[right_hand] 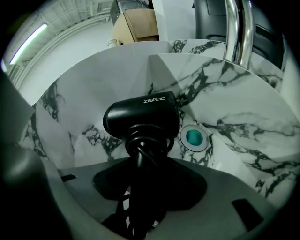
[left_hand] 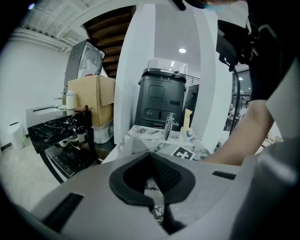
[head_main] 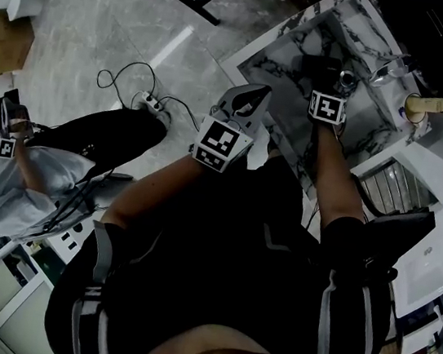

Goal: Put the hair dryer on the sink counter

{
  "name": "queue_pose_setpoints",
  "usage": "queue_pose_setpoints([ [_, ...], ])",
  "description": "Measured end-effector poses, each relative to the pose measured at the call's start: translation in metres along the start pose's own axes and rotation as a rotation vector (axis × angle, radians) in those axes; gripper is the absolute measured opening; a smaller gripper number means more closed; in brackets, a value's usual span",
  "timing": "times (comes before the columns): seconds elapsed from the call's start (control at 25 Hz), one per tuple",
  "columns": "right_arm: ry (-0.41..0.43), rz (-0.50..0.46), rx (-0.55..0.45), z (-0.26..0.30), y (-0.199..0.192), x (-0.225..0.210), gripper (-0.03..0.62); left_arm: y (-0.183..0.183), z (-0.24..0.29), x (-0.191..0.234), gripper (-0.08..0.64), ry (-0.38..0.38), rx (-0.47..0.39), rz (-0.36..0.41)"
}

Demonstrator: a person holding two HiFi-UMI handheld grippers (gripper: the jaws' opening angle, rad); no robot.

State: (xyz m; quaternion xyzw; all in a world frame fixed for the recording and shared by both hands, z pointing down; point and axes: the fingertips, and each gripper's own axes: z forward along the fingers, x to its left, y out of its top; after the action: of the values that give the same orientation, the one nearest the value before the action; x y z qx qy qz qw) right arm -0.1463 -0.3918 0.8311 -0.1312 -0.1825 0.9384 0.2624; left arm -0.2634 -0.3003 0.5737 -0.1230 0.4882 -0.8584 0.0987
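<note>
Right claw (right_hand: 143, 173) is clenched on the handle of the hair dryer (right_hand: 140, 117), gripping over the cord (right_hand: 140, 150) wound round it. The dryer's body points away from the claw, down into the marble basin (right_hand: 243, 126), just beside the drain (right_hand: 194, 137). Can't tell if its body rests on the basin floor or hangs just above it. Left claw (left_hand: 151, 159) is closed with nothing in it, off to the side near the edge of the worktop (head_main: 264, 59). My read is that the step in hand is moving the dryer out of the basin and onto the flat marble. Raise it straight up first so the body clears the sloped basin wall. Then carry it sideways, away from the faucet (right_hand: 236, 28), which stands close on the far side. The grip sits on cord loops, not bare handle, so expect some slip and twist; go slow, no jerks. Pick a flat patch well back from the basin lip, since the barrel is round and could roll back in. Lay it on its side with barrel and handle both down. Let go only once the worktop carries its weight, then back out along the handle so the cord doesn't snag.
</note>
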Motion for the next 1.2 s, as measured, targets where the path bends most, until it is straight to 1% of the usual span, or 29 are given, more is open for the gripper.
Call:
queue_pose_setpoints([
  [0.12,0.025,0.005,0.012,0.000,0.001,0.001,0.209,-0.001,-0.001,0.000,0.005,-0.005,0.000,-0.001],
  [0.24,0.002,-0.047,0.005,-0.001,0.003,0.000,0.216,0.000,-0.001,-0.003,0.006,-0.017,-0.003,0.006],
  [0.32,-0.013,-0.064,-0.001,0.002,0.002,-0.003,0.228,0.002,-0.003,-0.005,0.006,-0.026,-0.008,0.012],
  [0.52,-0.009,-0.053,0.003,-0.006,0.003,-0.001,0.251,0.007,-0.008,-0.005,0.005,-0.043,-0.017,0.028],
  [0.64,0.003,-0.042,-0.011,-0.014,0.003,0.004,0.258,0.008,-0.010,-0.009,0.006,-0.063,-0.024,0.039],
  [0.8,-0.021,-0.039,-0.051,-0.038,0.009,0.008,0.258,0.014,-0.013,-0.018,0.005,-0.099,-0.049,0.052],
  [1.0,0.001,-0.042,-0.126,-0.068,0.024,0.017,0.258,0.021,-0.020,-0.021,0.005,-0.126,-0.080,0.061],
  [1.08,0.007,-0.048,-0.174,-0.083,0.032,0.023,0.256,0.026,-0.024,-0.022,0.006,-0.137,-0.098,0.059],
  [1.2,-0.030,-0.054,-0.277,-0.117,0.045,0.027,0.251,0.037,-0.030,-0.024,0.005,-0.169,-0.141,0.062],
])
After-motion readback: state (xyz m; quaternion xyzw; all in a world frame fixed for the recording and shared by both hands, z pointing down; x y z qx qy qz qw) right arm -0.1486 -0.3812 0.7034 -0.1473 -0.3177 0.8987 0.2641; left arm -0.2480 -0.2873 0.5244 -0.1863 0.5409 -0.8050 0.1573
